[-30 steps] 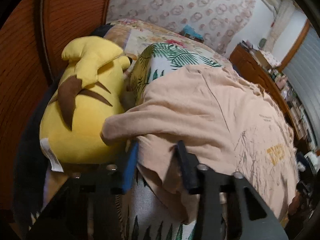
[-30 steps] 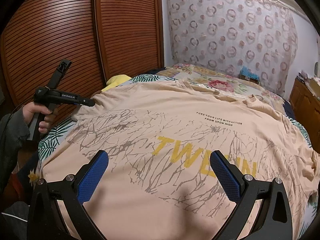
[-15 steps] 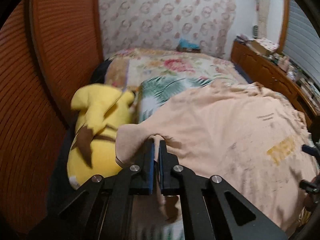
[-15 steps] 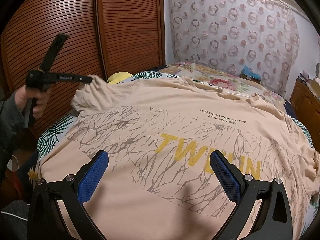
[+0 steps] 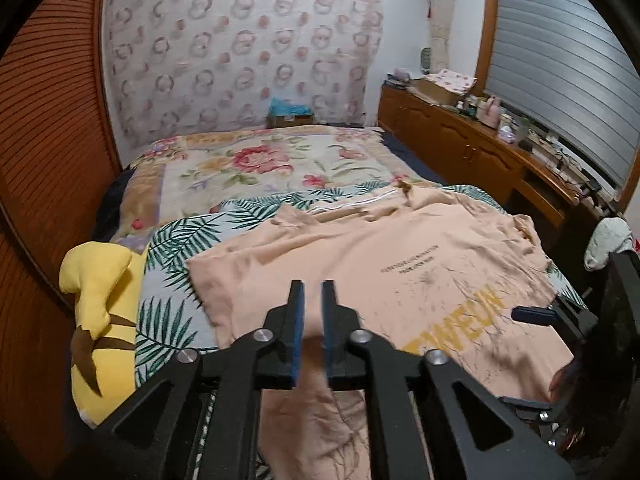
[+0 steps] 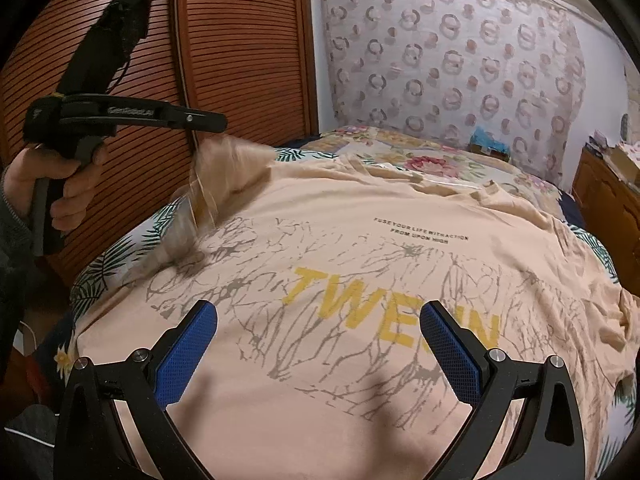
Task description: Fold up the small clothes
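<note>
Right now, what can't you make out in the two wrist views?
- Sleeve: motion-blurred in the right wrist view. The left gripper jaws have just been opening with cloth in the gap; whether the pads grip it is unclear.
- T-shirt hem: cut off by the bottom edge and partly behind the right gripper.
- Dresser clutter: too small to identify, left wrist view.

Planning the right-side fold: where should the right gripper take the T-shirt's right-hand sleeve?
Probably at the sleeve along its rumpled outer edge, coming from the right side of the bed with the open right gripper pointing inward. The T-shirt lies flat mid-bed, but there the cloth stands in ridges that a pinch can catch.
</note>
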### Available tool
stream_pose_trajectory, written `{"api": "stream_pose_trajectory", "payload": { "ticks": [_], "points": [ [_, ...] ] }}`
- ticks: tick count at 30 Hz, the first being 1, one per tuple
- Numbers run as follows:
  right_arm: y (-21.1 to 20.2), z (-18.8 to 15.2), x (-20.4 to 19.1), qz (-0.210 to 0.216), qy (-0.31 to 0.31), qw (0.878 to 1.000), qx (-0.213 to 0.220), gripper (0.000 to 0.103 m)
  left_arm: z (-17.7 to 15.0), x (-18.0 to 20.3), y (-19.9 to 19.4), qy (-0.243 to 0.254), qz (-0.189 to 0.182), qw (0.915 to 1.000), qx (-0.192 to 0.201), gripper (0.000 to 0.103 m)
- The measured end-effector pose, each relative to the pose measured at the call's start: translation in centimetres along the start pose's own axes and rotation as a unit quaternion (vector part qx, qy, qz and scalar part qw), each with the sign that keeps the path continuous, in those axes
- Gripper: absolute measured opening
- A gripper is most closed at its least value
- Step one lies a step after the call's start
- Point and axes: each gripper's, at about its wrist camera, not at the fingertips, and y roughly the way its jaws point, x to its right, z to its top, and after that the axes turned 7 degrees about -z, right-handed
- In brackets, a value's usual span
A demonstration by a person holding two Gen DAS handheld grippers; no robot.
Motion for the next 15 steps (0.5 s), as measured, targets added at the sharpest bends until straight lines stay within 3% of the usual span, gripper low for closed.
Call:
{"api": "stream_pose_trajectory", "payload": {
  "ticks": [2,4,6,15],
  "points": [
    [0.1,-0.1,0.0,0.000,0.003,1.000,-0.002,0.102,-0.2,-0.2,-0.3,0.004,0.007,1.0000,-0.001,0.037],
    [0.2,0.0,-0.2,-0.001,0.002,1.000,-0.002,0.102,-0.8,-0.8,-0.5,0.006,0.025,0.9997,-0.003,0.066],
    [0.2,0.1,-0.5,-0.001,-0.002,1.000,0.000,0.102,-1.5,-1.5,-0.4,0.001,0.037,0.9993,-0.009,0.077],
    [0.7,1.8,-0.7,0.010,-0.037,0.999,0.008,0.100,-6.9,-6.7,2.3,-0.036,0.089,0.9915,-0.087,0.079]
  ]
}}
